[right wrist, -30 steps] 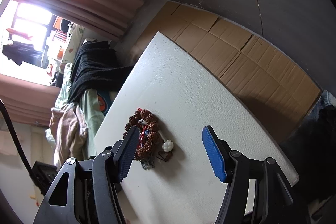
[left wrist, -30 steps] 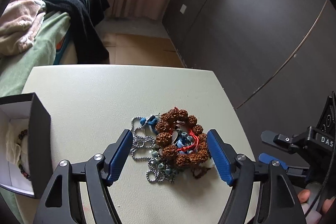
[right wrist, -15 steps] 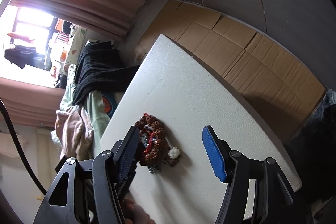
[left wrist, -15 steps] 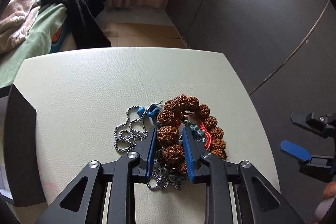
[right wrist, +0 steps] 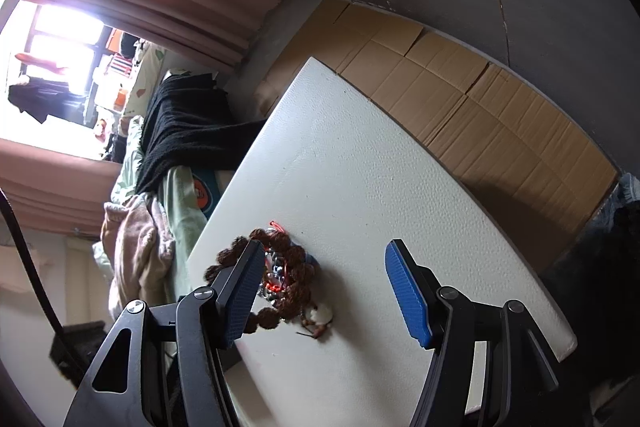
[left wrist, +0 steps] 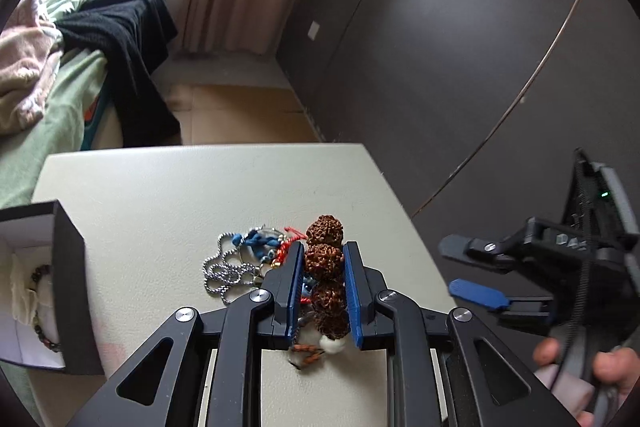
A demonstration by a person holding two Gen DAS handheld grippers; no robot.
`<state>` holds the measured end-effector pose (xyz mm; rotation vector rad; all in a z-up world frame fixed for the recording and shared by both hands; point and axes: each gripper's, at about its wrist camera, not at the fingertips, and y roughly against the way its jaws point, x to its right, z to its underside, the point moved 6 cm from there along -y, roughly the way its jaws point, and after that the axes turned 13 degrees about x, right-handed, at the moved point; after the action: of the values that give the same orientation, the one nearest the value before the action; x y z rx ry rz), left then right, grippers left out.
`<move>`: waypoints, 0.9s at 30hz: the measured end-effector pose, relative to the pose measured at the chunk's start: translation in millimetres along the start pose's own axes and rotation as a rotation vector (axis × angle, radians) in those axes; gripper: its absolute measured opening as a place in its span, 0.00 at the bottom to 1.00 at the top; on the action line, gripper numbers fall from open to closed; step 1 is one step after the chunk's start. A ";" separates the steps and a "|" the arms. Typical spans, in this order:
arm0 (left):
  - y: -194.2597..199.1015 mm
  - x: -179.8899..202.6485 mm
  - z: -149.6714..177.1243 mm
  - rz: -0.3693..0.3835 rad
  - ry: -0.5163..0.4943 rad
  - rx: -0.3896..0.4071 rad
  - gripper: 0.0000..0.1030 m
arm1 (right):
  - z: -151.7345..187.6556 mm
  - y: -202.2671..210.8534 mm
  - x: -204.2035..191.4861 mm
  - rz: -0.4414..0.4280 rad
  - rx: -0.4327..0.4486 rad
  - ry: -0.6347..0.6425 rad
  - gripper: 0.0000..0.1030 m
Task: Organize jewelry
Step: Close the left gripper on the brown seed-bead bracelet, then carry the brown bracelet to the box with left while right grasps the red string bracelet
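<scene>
Brown seed-bead bracelet point(left wrist: 325, 279) clamped between the blue pads of the left gripper point(left wrist: 323, 259), lifted partly off the jewelry heap near the right edge of the white table point(left wrist: 160, 195). White bead and brown tassel point(left wrist: 320, 349) dangling at the bracelet's near end. Left of the pads, touching the heap: silver ball chain point(left wrist: 224, 273), blue cord point(left wrist: 256, 241), red string point(left wrist: 286, 247). Open black gift box point(left wrist: 66, 291) at the left edge, dark beaded bracelet point(left wrist: 40, 301) inside on white lining. Right gripper point(right wrist: 324, 291) spread wide, holding nothing, hovering beside the same heap point(right wrist: 280, 279). Beyond the far edge: cardboard flooring point(right wrist: 460, 99), bed with black garment point(left wrist: 128, 47).
</scene>
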<state>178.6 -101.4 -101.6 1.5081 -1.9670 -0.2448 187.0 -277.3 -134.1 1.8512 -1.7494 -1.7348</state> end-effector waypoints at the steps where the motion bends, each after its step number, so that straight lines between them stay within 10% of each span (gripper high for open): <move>1: 4.1 -0.4 -2.8 0.006 0.005 0.009 0.19 | 1.1 0.1 -0.3 -0.001 0.001 0.002 0.61; 27: 59.0 -68.6 -45.2 0.000 0.172 0.134 0.20 | 71.2 -70.3 -68.5 -0.167 -0.195 0.142 0.43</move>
<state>167.4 -9.0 -62.1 1.5584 -1.8773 0.0177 201.0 -160.5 -163.5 2.0268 -1.3592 -1.7080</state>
